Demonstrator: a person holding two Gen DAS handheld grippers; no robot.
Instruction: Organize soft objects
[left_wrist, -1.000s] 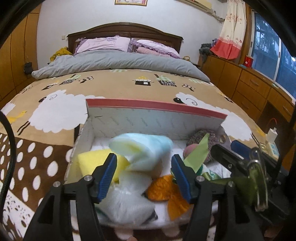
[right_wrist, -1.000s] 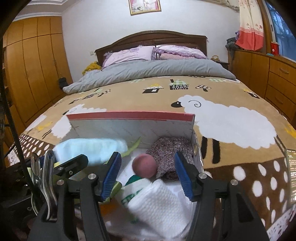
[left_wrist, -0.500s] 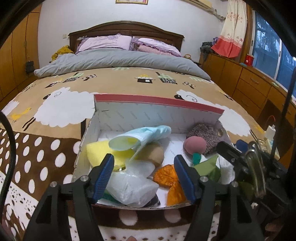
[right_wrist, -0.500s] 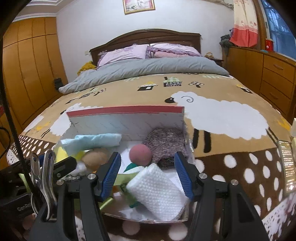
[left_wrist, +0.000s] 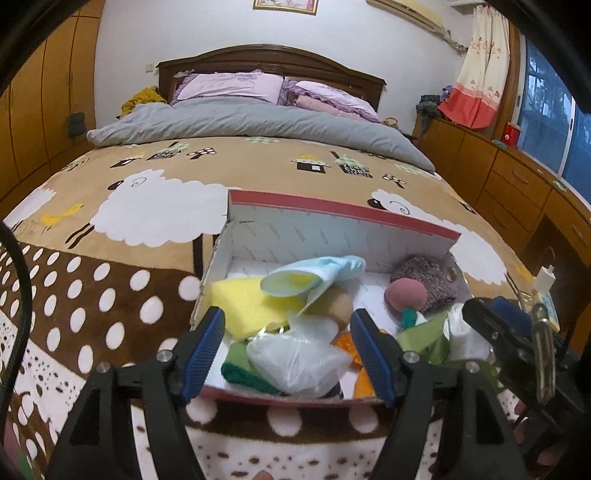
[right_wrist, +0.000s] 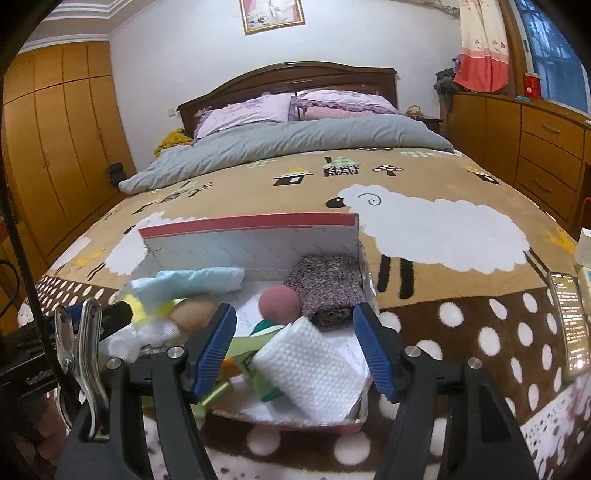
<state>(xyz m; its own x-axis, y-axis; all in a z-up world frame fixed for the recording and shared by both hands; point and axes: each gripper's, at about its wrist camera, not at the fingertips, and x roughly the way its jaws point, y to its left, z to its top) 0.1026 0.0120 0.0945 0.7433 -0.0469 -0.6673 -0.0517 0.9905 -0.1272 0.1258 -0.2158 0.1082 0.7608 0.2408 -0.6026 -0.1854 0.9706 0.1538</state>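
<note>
the red-rimmed cardboard box (left_wrist: 332, 212) is sitting open on the sheep-print blanket (left_wrist: 155, 218), and everything here is being placed against that box. at the box's left end a yellow sponge (left_wrist: 243, 299) is lying against the wall, with a green cloth (left_wrist: 240, 369) at the near left corner. a light blue cloth (left_wrist: 317, 273) is draping over the sponge toward the box's middle, a clear plastic bag (left_wrist: 299, 358) is lying in front of it near the front edge, and a tan ball (right_wrist: 194, 314) is sitting behind the bag. the left gripper (left_wrist: 291, 354) is hanging over the box's front left part, its jaws opening wide, with the bag showing between them but untouched. right of the box's middle a pink ball (right_wrist: 279, 304) is resting just in front of a grey knitted cloth (right_wrist: 327, 284) tucked in the far right corner. a folded white towel (right_wrist: 317, 373) is lying at the near right corner. the right gripper (right_wrist: 295, 350) is hovering over the box's front right part, jaws opening wide and gripping nothing, the towel showing between them. a phone (right_wrist: 570, 325) is lying on the blanket well right of the box.
</note>
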